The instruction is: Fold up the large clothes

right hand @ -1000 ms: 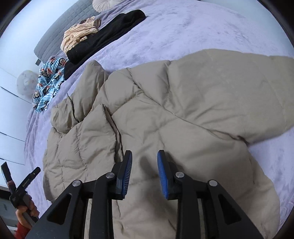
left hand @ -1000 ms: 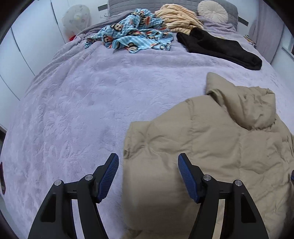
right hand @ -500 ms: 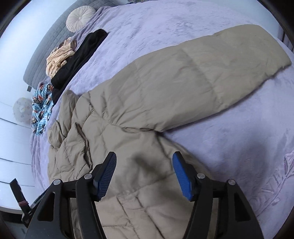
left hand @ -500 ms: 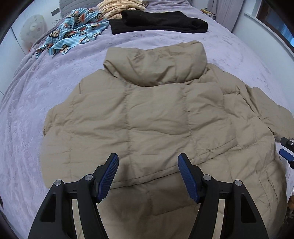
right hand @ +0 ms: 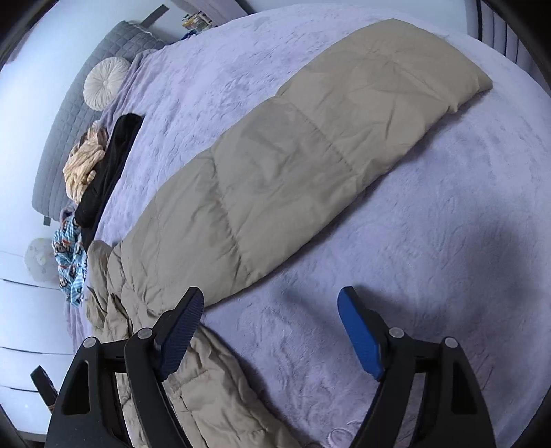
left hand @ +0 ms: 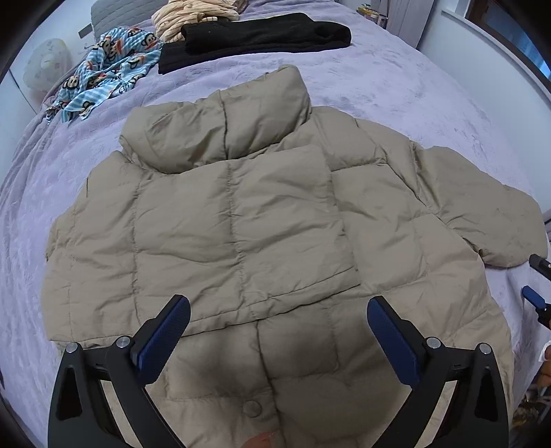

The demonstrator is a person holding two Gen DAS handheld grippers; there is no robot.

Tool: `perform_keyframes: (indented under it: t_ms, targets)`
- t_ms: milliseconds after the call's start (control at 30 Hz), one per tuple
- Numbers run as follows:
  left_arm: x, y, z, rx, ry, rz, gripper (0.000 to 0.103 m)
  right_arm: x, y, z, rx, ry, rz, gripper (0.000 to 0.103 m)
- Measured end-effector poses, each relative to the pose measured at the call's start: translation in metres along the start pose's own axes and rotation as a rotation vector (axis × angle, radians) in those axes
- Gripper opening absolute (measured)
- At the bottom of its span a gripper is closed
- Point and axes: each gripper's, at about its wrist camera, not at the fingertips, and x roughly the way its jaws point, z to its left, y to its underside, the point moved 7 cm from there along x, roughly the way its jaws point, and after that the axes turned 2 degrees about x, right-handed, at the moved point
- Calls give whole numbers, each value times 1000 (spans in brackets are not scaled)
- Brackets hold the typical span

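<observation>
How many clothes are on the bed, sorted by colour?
Tan: 1, the puffer jacket
Black: 1, the black garment
Blue with monkey faces: 1, the monkey-print cloth
Cream striped: 1, the cream bundle
Total: 4

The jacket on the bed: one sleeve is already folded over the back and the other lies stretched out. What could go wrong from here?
1. The jacket is puffy, so the folded sleeve may spring back open once nothing presses on it.
2. The right tongs are opening above the bedspread beside the stretched sleeve; a low grab might catch the bedspread too.
3. The left tongs are opening with nothing between them; thick padding may slip from a shallow pinch.
</observation>
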Motion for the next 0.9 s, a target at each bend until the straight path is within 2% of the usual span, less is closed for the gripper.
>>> perform_keyframes:
  t_ms: [133,167,200,300,400,500,600,700,833,900]
  targets:
    - [5,-3,-21,2,19,24,103,-5,-22,-21,69,-46,-19,85]
    - [6,-2,-29,5,27,34,103,-5,-26,-25,88,-59,-20,90]
    - [7,-3,-33,7,31,40,103,-4,-32,-31,116,-76,-21,103]
    - [11,-4,-45,40,2,44,103,-6,-46,-46,194,-126,-60,103]
    - [12,-6,-52,67,-25,48,103,-4,-57,-59,255,-164,-62,103]
    - [14,-8,-52,52,-18,58,103,4,-68,-70,329,-222,-32,103]
    - [21,-6,-50,40,-30,81,103,10,-80,-79,392,-274,-49,103]
    - [26,-1,-47,22,-6,110,103,14,-94,-80,422,-308,-63,103]
    - [21,0,-40,-25,15,86,103,19,-115,-78,466,-375,-78,103]
    - [18,-1,-33,-54,4,71,103,22,-122,-76,526,-437,-72,103]
